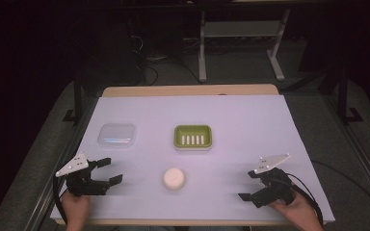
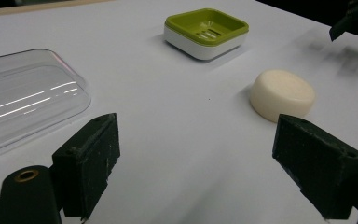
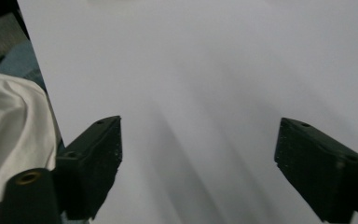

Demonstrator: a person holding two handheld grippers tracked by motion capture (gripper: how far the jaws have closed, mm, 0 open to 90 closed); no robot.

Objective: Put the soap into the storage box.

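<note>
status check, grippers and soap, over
Left hand-held gripper open, empty, near table edge. Right hand-held gripper open, empty. Soap lies between them, untouched; dish empty behind it. Nothing in the way.

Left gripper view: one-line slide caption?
Open left gripper faces round soap bar, green soap dish and clear lid.

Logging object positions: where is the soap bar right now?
In the high view the soap bar lies on the white table cover, near its front edge, between both tongs and just in front of the green soap dish.

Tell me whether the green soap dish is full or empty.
Empty. The soap dish shows its bare slotted bottom in the high view, and the round soap lies on the table nearer the person, apart from it.
</note>
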